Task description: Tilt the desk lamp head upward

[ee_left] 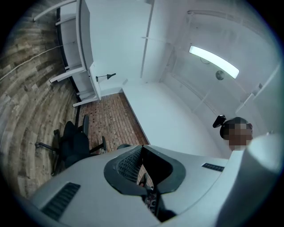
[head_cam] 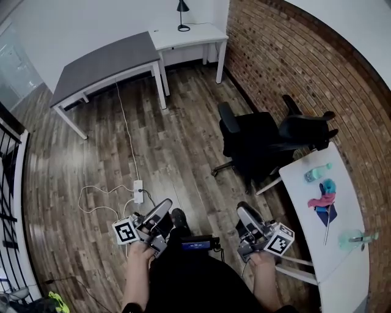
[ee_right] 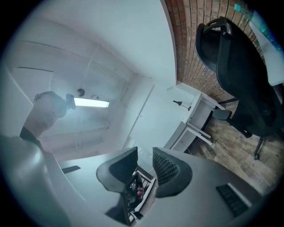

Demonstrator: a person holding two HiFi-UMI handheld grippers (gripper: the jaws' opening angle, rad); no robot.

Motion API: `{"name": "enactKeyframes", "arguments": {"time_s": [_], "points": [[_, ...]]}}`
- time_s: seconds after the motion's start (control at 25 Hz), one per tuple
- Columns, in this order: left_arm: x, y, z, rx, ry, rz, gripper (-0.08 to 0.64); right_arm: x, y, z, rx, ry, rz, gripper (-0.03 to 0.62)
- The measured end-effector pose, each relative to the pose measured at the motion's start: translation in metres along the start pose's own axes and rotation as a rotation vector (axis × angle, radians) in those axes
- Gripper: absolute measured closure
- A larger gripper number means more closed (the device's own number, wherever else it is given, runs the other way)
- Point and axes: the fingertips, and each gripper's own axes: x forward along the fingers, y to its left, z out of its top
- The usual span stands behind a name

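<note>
Underfoot, the wooden floor (head_cam: 183, 140) spreads out beneath both sets of jaws and runs far ahead of them, and a brick wall (head_cam: 287, 55) stands along the outer side of the right jaws. Far ahead of the jaws a grey desk (head_cam: 104, 64) butts against a white desk (head_cam: 195, 33) in the corner of the room. A white table (head_cam: 345, 281) with a few small things on it stands just beside the right jaws, on their outer side. Two black office chairs (head_cam: 250, 143) sit ahead of the right jaws, between them and the white desk. The black desk lamp (head_cam: 182, 15) stands on the white desk, well apart from both grippers and straight ahead of them. In the left gripper view it shows small, above and to the left of the jaw tips; in the right gripper view it shows small, above and to the right of the jaw gap. The left gripper (head_cam: 160, 211) has its jaws brought together, their tips meeting with nothing between them. The right gripper (head_cam: 244, 213) has its jaws standing apart, the gap empty. Each is held low in a hand, close to the person's body. A white power strip (head_cam: 138, 191) with its cables lies on the floor just ahead of the left jaws.
</note>
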Motion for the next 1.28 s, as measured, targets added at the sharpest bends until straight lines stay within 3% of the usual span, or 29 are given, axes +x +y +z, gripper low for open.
{"name": "enactKeyframes", "arguments": {"time_s": [0.16, 0.32, 0.48, 0.76, 0.92, 1.12, 1.28], "points": [[0.036, 0.021, 0.057, -0.034, -0.06, -0.087, 0.549, 0.043, -0.022, 0.029, -0.044, -0.01, -0.053, 0.5], [0.063, 0.022, 0.116, -0.018, -0.096, -0.181, 0.549, 0.104, -0.03, 0.052, -0.084, 0.02, -0.045, 0.5], [0.077, 0.039, 0.164, 0.0, -0.112, -0.205, 0.549, 0.167, -0.042, 0.065, -0.099, 0.052, -0.029, 0.5], [0.089, 0.08, 0.209, -0.018, -0.07, -0.144, 0.551, 0.237, -0.064, 0.068, -0.091, 0.082, -0.015, 0.5], [0.108, 0.094, 0.224, 0.035, -0.029, -0.082, 0.551, 0.262, -0.09, 0.081, -0.059, 0.094, -0.017, 0.5], [0.133, 0.117, 0.251, 0.048, 0.001, -0.042, 0.551, 0.312, -0.133, 0.091, -0.006, 0.13, -0.014, 0.5], [0.158, 0.141, 0.294, 0.078, -0.007, -0.001, 0.551, 0.366, -0.176, 0.104, 0.067, 0.155, 0.005, 0.5]]}}
